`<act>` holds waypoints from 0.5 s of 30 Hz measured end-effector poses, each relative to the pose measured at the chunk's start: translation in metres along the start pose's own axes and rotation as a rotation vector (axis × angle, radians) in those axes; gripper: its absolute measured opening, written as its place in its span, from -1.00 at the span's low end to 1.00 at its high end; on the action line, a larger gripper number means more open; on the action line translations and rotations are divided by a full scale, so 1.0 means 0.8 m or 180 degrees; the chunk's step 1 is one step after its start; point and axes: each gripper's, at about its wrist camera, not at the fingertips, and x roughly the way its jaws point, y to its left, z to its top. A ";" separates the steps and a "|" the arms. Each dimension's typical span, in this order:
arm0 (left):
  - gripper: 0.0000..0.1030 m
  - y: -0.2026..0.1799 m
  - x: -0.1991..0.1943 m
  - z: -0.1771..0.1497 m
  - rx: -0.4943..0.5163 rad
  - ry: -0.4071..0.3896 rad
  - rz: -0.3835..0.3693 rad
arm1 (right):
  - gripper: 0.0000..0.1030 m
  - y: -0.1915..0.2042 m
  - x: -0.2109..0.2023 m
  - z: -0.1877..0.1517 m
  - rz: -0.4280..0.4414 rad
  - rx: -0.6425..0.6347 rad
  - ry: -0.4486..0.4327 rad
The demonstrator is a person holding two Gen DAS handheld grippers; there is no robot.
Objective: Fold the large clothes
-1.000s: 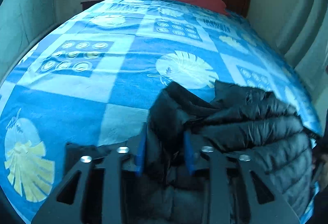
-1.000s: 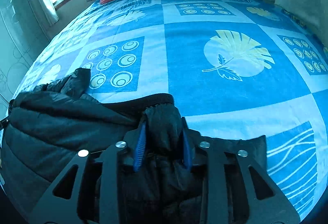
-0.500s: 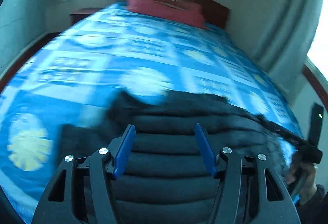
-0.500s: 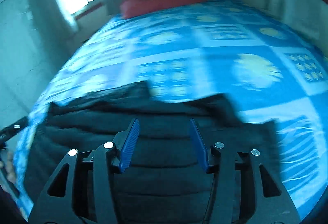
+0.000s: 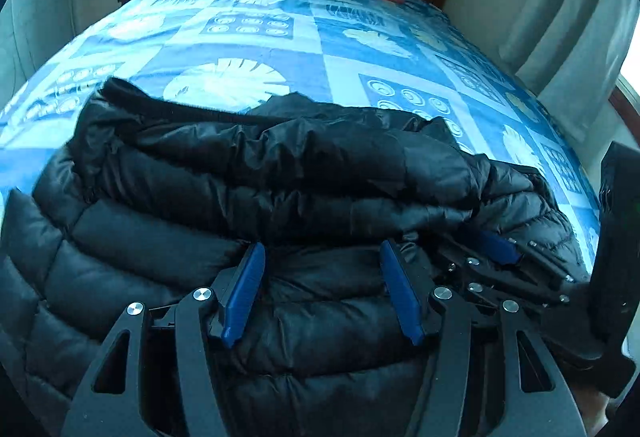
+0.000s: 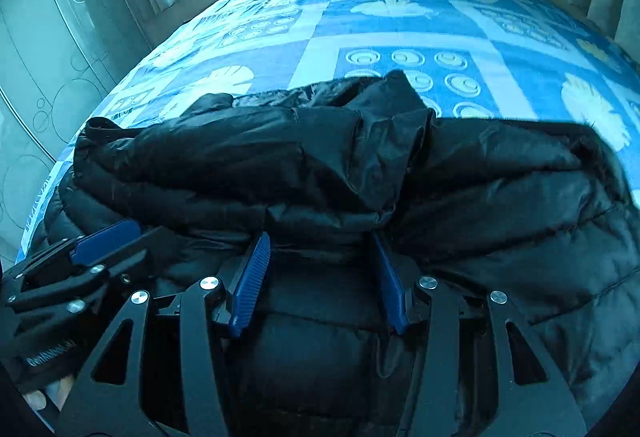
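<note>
Black puffer jacket (image 5: pixel 280 173) lay folded at the bed's (image 5: pixel 320 49) foot edge: light, soft, slippery. Left gripper (image 5: pixel 320 293) and right gripper (image 6: pixel 320 277) jaws stood apart after just opening, gripping nothing; best taken at the hem corners.

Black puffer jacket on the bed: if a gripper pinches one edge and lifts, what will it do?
The black puffer jacket would probably drape and unfold: it lies in soft creased layers. Its shiny shell looks slippery. The puffy quilted panels suggest it is light for its bulk and compresses under pressure.
</note>
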 end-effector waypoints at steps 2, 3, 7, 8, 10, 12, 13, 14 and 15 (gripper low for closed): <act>0.15 0.003 -0.026 -0.004 -0.0015 -0.0072 -0.0004 | -0.01 -0.006 -0.023 -0.007 0.0002 0.0030 -0.0097; 0.15 0.007 -0.037 -0.008 -0.0035 -0.0112 -0.0008 | -0.01 -0.010 -0.034 -0.011 -0.0014 0.0034 -0.0146; 0.15 0.028 -0.063 -0.031 -0.0110 -0.0182 0.0064 | -0.01 -0.027 -0.044 -0.039 -0.0074 0.0073 -0.0079; 0.15 0.032 -0.057 -0.036 -0.0096 -0.0137 0.0066 | -0.01 -0.027 -0.038 -0.045 -0.0090 0.0043 -0.0048; 0.12 0.032 -0.046 -0.045 -0.0010 -0.0144 0.0097 | 0.01 -0.027 -0.028 -0.050 -0.0118 -0.0006 -0.0070; 0.08 0.028 -0.044 -0.049 0.0057 -0.0155 0.0177 | 0.01 -0.025 -0.030 -0.048 -0.0129 -0.0013 -0.0073; 0.06 0.026 -0.050 -0.048 0.0037 -0.0172 0.0187 | 0.00 -0.026 -0.038 -0.047 -0.0114 0.0009 -0.0071; 0.06 0.028 -0.056 -0.048 0.0005 -0.0173 0.0182 | 0.00 -0.029 -0.049 -0.049 -0.0107 0.0042 -0.0089; 0.06 0.030 -0.065 -0.050 -0.0035 -0.0180 0.0160 | 0.00 -0.031 -0.057 -0.052 -0.0120 0.0063 -0.0117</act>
